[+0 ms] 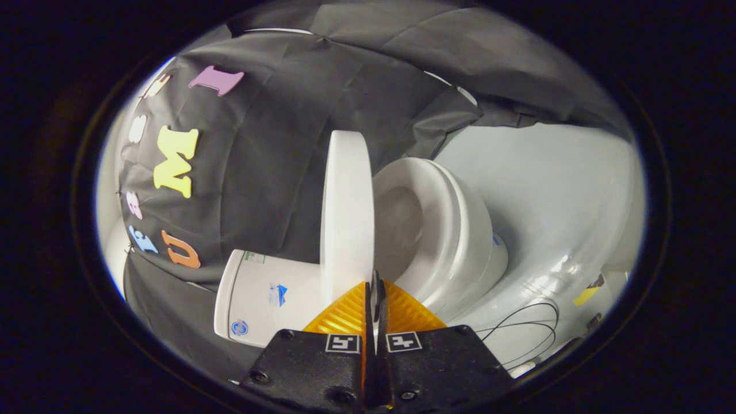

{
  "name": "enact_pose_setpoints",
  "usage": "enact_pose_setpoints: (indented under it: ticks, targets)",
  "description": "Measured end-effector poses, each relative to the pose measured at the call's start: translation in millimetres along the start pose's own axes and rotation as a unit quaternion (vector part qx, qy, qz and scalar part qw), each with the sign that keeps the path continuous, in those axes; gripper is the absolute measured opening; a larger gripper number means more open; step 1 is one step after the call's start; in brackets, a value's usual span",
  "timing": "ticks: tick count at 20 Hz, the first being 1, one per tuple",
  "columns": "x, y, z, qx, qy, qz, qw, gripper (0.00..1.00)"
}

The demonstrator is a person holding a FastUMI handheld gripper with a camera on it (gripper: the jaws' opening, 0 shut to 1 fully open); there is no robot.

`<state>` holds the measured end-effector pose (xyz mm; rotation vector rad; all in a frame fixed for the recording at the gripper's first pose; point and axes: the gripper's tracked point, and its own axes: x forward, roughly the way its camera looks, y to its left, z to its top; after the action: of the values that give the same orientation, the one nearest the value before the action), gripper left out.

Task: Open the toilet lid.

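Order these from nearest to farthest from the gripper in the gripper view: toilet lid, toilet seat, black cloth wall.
1. Toilet lid: raised on edge, just ahead of the shut fingers of the gripper.
2. Toilet seat: beyond the lid, on its open side.
3. Black cloth wall: farthest, behind the toilet.

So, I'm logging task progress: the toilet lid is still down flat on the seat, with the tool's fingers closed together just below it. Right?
Not quite. The gripper view shows the toilet lid raised, standing away from the seat with the bowl open. The tool does have its fingers closed together just below the lid's edge.
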<state>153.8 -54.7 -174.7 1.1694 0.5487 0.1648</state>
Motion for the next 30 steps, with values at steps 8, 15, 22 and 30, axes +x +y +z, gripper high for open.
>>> enact_pose_setpoints:
  ticks: [8,15,22,30]
  targets:
    - [-6.7,45.3,-7.2,-0.047,-0.009,0.011,0.999,0.04]
    - [-9.5,69.4,-11.9,-0.08,-0.021,-0.005,0.997,0.04]
    - [-16.0,84.0,-12.0,-0.105,-0.026,-0.017,0.994,0.04]
    - [-17.8,97.9,-17.4,-0.136,-0.038,-0.03,0.99,0.04]
